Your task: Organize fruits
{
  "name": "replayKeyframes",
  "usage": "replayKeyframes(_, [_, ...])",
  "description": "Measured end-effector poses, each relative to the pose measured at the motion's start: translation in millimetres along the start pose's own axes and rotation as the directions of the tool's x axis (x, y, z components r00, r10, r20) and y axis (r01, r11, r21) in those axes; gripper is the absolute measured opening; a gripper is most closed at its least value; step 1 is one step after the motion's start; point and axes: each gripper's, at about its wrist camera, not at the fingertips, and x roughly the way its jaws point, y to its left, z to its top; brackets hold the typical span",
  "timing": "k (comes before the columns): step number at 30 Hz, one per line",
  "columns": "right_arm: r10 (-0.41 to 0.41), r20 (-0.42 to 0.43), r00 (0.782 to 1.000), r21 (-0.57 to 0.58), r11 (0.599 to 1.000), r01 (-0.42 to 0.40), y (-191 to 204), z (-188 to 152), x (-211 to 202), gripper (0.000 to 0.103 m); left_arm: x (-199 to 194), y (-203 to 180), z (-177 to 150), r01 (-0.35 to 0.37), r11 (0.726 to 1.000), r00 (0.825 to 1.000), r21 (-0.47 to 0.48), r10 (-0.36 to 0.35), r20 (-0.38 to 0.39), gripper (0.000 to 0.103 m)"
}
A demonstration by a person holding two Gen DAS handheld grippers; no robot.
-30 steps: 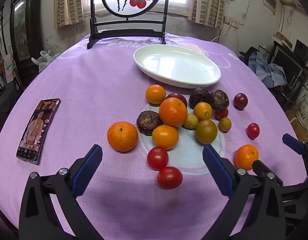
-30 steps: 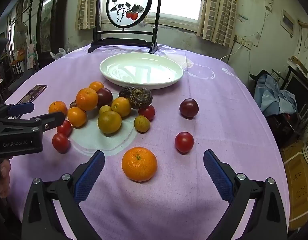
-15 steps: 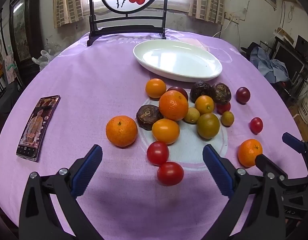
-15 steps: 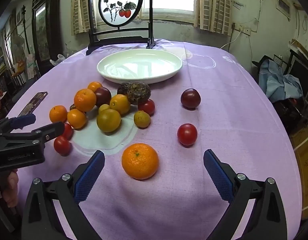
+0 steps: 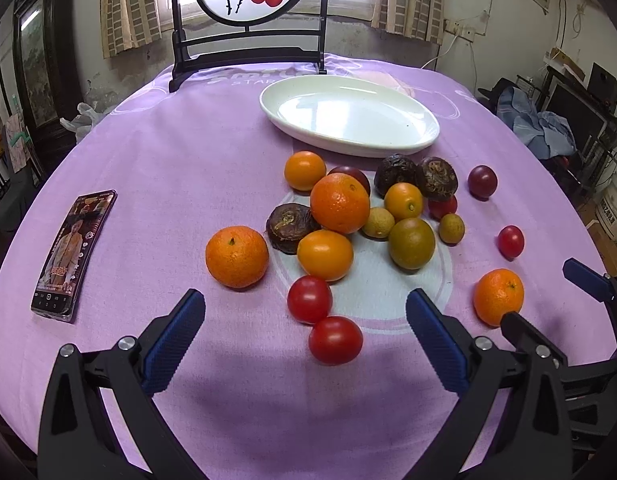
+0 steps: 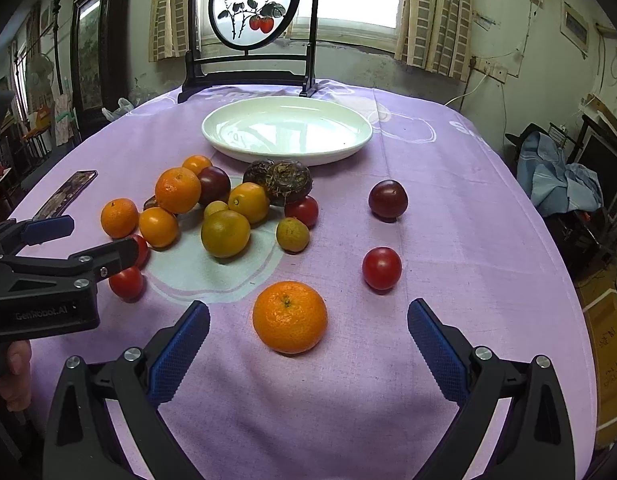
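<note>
Several fruits lie heaped on the purple tablecloth: oranges, yellow and red tomatoes, dark wrinkled fruits. An empty white oval plate (image 5: 348,120) (image 6: 286,130) sits behind the heap. My left gripper (image 5: 306,334) is open, its blue pads flanking two red tomatoes (image 5: 334,339) just ahead. My right gripper (image 6: 308,342) is open around a lone orange (image 6: 289,316) at the near edge; the same orange (image 5: 498,296) shows at the right in the left wrist view. A red tomato (image 6: 381,267) and a dark plum (image 6: 387,199) lie apart on the right.
A phone (image 5: 74,254) lies screen up on the left of the table. A black framed painted screen (image 5: 248,20) stands at the table's far edge. The left gripper's body (image 6: 48,280) and a hand are in the right wrist view at the left. Clutter and cloth fill the room's right side.
Both grippers have edged forward toward the fruit, so the tomatoes and the lone orange sit nearer their pads. Both stay open.
</note>
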Motion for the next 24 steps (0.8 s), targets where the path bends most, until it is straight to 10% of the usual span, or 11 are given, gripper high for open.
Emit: replayKeyframes(24, [0.02, 0.001, 1.0, -0.015, 1.0, -0.02, 6.3, -3.0, 1.2, 0.099, 3.7, -1.3, -3.1, -0.001, 1.0, 1.0, -0.001, 0.001, -0.019, 0.098])
